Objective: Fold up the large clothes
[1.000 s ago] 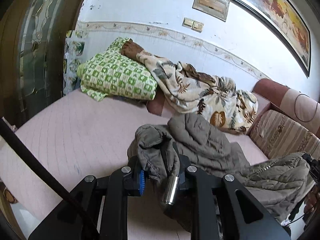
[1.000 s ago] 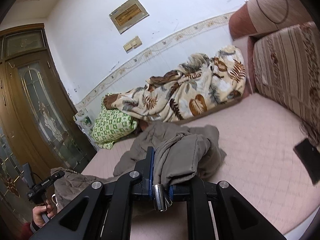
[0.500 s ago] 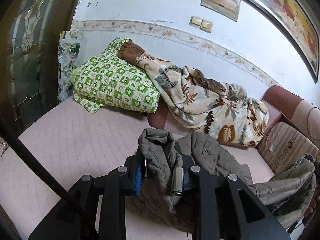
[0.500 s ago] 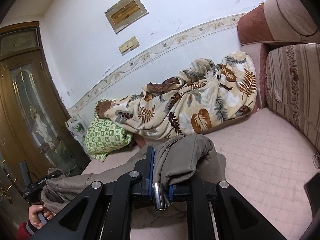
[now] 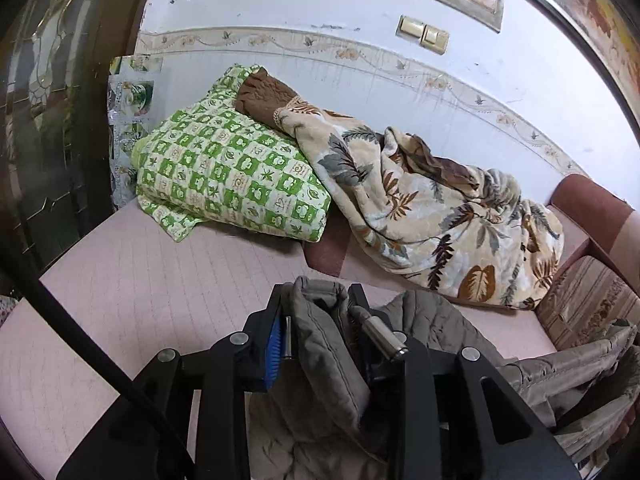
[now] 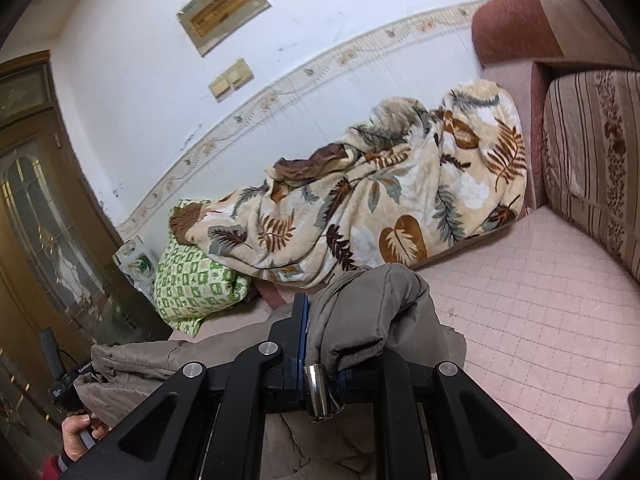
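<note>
A padded grey-brown jacket hangs stretched between my two grippers over a pink quilted bed. In the left wrist view a thick fold of it stands between the fingers of my left gripper. Those jaws are opening, and the fold still fills the gap. In the right wrist view my right gripper is shut on another bunched part of the jacket, which drapes over its right finger. The rest of the jacket sags to the lower left, where a hand holds the left gripper's handle.
A leaf-patterned blanket and a green checked pillow lie along the wall at the back of the bed. A striped cushion lines the right side. A wooden glazed door stands at the left. Bare quilted mattress lies to the right.
Both grippers have carried the jacket forward toward the blanket and pillow, which now look closer. The left jaws have widened around their fold. The right grip is unchanged.
</note>
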A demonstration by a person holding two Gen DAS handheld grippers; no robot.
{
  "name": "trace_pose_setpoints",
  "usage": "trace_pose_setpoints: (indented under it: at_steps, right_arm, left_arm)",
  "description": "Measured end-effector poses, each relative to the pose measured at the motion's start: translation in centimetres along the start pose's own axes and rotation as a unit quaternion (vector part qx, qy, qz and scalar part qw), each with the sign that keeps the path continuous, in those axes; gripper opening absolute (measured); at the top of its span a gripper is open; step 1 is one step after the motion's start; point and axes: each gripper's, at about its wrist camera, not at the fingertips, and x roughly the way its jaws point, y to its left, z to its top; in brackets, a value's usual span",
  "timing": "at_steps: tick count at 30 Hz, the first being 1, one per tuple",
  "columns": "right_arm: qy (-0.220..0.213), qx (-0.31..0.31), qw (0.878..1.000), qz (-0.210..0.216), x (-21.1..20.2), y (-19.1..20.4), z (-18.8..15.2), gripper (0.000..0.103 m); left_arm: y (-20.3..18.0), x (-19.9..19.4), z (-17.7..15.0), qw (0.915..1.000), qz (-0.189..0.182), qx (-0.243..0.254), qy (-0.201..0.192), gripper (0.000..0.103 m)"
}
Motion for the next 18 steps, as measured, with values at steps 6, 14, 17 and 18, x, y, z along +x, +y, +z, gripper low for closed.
trace_pose_setpoints:
  at_steps: [6,14,17,18]
  right_arm:
    - [0.019,0.013,1.0,-0.015,3.9,-1.4,0.8,0.012]
    - [0.049,0.031,0.998,-0.04,9.1,-3.1,1.0,0.012]
    - [0.062,0.041,0.996,-0.054,11.2,-3.9,0.9,0.013]
    - [0.068,0.047,0.995,-0.06,12.2,-4.4,0.8,0.013]
  left_arm:
    - [-0.2,4.1,1.7,0.9997,0.024,0.003,0.005,0.03]
    - [0.5,10.3,2.2,0.998,0.051,0.002,0.039,0.03]
    - [0.8,13.2,1.9,0.9962,0.06,0.002,0.062,0.03]
    - [0.8,13.8,1.7,0.9958,0.068,0.0,0.061,0.03]
